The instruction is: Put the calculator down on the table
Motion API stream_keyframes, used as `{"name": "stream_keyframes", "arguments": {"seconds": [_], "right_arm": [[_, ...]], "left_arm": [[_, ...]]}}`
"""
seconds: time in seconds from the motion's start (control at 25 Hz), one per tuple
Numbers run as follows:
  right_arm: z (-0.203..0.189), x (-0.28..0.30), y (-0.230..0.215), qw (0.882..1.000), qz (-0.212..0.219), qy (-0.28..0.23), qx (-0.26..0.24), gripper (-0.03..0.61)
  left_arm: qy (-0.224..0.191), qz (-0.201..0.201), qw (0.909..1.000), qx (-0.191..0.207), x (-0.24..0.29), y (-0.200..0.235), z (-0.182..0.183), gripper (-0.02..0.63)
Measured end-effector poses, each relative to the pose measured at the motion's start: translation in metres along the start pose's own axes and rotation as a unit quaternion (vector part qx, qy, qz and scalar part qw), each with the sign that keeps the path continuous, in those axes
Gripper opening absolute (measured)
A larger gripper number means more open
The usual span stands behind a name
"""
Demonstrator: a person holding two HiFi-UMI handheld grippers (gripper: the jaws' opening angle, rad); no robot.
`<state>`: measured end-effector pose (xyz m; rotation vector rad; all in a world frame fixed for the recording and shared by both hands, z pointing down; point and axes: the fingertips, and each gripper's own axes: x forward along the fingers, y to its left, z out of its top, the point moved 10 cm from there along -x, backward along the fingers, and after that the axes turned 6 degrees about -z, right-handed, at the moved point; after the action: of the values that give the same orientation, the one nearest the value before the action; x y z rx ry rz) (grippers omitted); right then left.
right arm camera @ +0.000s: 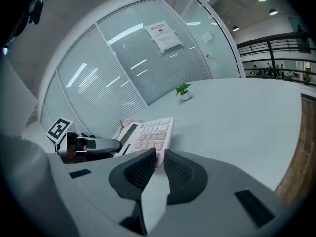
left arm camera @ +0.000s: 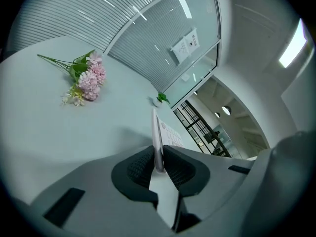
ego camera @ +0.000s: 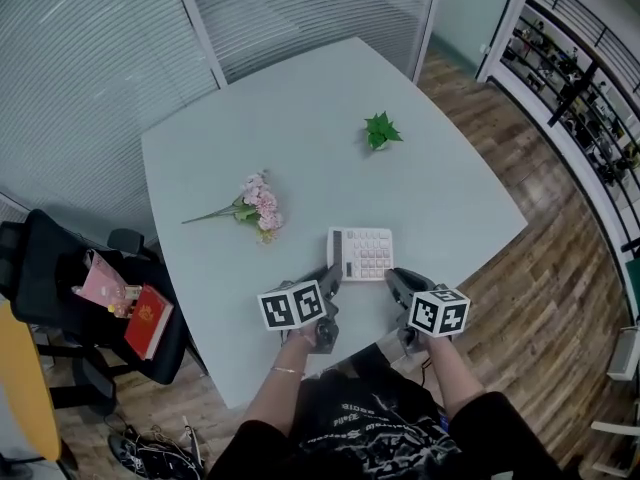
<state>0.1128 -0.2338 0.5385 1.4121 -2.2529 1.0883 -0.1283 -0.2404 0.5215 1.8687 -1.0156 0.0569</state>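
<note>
I've got the calculator (ego camera: 362, 253) pinched from both sides, over the table (ego camera: 300, 108) close to its near edge. Left tongs (ego camera: 332, 274) are narrow, pads clamped on the calculator's left edge; in the left gripper view (left arm camera: 158, 164) it stands edge-on between them. Right tongs (ego camera: 392, 276) are narrow too, and the right gripper view (right arm camera: 159, 163) shows them gripping the near right corner, keys facing up. I cannot tell whether it touches the table. Flowers (ego camera: 255, 206) lie towards the left edge, well apart from the calculator. A small plant (ego camera: 380, 130) stands towards the far right edge. Off the left edge, a chair (ego camera: 40, 268) carries a red book (ego camera: 148, 328).
</note>
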Motion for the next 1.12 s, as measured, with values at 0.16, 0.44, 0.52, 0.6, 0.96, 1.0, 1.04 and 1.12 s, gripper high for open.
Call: {"name": "stream_keyframes", "arguments": {"seconds": [0.16,0.44,0.52,0.6,0.96,1.0,1.04,1.12], "right_arm": [[0.003,0.014,-0.014,1.000,-0.009,0.016,0.012,0.064],[0.010,0.038,-0.037,0.999,-0.012,0.038,0.034,0.064],[0.012,0.042,-0.042,0.998,-0.014,0.047,0.036,0.063],[0.013,0.046,-0.044,0.998,-0.015,0.054,0.033,0.063],[0.020,0.058,-0.045,0.996,-0.025,0.082,0.013,0.061],[0.020,0.059,-0.045,0.996,-0.026,0.084,0.012,0.061],[0.021,0.059,-0.045,0.996,-0.027,0.087,0.011,0.061],[0.023,0.059,-0.044,0.995,-0.030,0.094,0.008,0.061]], "left_arm": [[0.014,0.011,0.9998,-0.004,0.019,0.006,0.004,0.067],[0.022,0.029,0.9990,-0.025,0.047,0.014,0.010,0.067],[0.025,0.034,0.9988,-0.025,0.052,0.015,0.010,0.067],[0.029,0.037,0.9986,-0.024,0.056,0.017,0.011,0.067],[0.030,0.053,0.9978,-0.026,0.063,0.025,0.013,0.069],[0.030,0.054,0.9978,-0.025,0.063,0.026,0.013,0.069],[0.031,0.055,0.9977,-0.025,0.063,0.025,0.012,0.069],[0.030,0.056,0.9977,-0.024,0.064,0.024,0.012,0.069]]}}
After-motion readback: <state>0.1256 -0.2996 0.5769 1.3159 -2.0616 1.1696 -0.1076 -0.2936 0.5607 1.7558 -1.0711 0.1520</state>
